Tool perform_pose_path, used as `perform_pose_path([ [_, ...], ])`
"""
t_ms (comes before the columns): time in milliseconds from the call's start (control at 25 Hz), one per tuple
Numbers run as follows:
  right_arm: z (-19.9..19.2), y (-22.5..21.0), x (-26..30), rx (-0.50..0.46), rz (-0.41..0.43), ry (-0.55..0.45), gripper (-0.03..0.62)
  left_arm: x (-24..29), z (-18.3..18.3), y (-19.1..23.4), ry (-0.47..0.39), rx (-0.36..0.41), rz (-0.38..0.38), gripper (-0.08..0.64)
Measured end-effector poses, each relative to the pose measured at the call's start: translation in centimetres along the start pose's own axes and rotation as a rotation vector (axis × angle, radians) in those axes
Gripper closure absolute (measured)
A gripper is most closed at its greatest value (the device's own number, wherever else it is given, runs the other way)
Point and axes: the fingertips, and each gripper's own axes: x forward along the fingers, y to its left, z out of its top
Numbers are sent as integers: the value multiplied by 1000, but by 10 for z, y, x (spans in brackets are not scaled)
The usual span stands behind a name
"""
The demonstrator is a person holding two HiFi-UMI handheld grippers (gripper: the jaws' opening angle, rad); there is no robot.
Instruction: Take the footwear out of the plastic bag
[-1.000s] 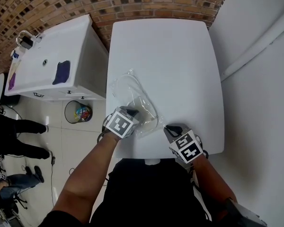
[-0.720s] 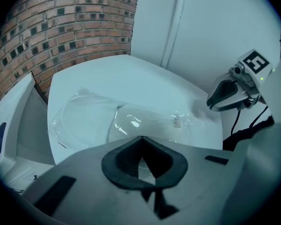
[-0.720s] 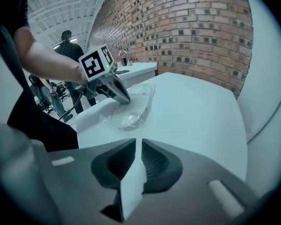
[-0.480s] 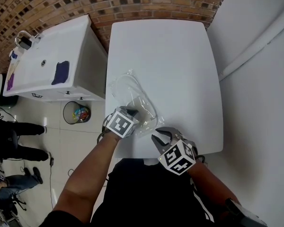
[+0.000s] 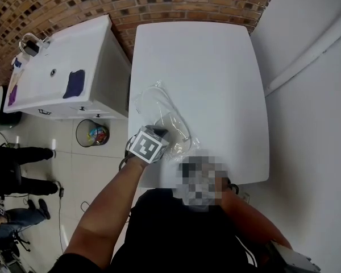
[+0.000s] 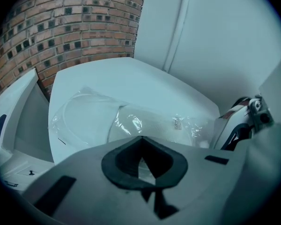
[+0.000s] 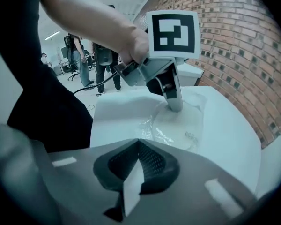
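A clear plastic bag (image 5: pixel 159 115) with white footwear inside lies on the white table (image 5: pixel 216 78), near its left front edge. My left gripper (image 5: pixel 161 134) stands on the bag's near end, shut, with the film pinched at its tips. In the right gripper view its fingers (image 7: pixel 174 102) come down onto the bag (image 7: pixel 182 121). My right gripper (image 7: pixel 138 142) is shut, its tips at the bag's crinkled near corner. Whether film is caught there I cannot tell. The left gripper view shows the bag (image 6: pixel 107 121) stretching ahead of the left gripper (image 6: pixel 140 137).
A white cabinet (image 5: pixel 62 75) stands left of the table, a waste bin (image 5: pixel 92 134) on the floor beside it. Brick wall runs behind. People (image 7: pixel 98 55) stand off to the left. The table's front edge (image 5: pixel 216 182) is right by my grippers.
My right gripper swung left toward the bag's near corner with its jaws open half a second ago; now they are closed. The left gripper and bag have stayed put.
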Motion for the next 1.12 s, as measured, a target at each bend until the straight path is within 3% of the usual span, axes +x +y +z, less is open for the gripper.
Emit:
perform_pose_path([
  [200, -24, -2, -4, 31, -27, 15, 591, 4, -8, -3, 20, -49, -16, 554],
  [400, -45, -17, -15, 113, -71, 25, 591, 3, -4, -16, 14, -26, -36, 554],
  [560, -61, -34, -34, 261, -109, -29, 574, 1, -5, -32, 12, -12, -58, 554],
  [720, -72, -45, -59, 414, -114, -115, 475, 1, -7, -38, -6, -1, -61, 554],
  [880, -62, -71, -84, 533, -187, -212, 477, -1, -9, -43, -3, 5, -64, 554],
  [1000, -27, -83, -78, 500, -198, -256, 499, -2, -8, -44, -4, -9, -63, 554],
  [1120, -5, -85, -49, 384, -209, -195, 525, -1, -9, -44, 0, -18, -63, 554],
])
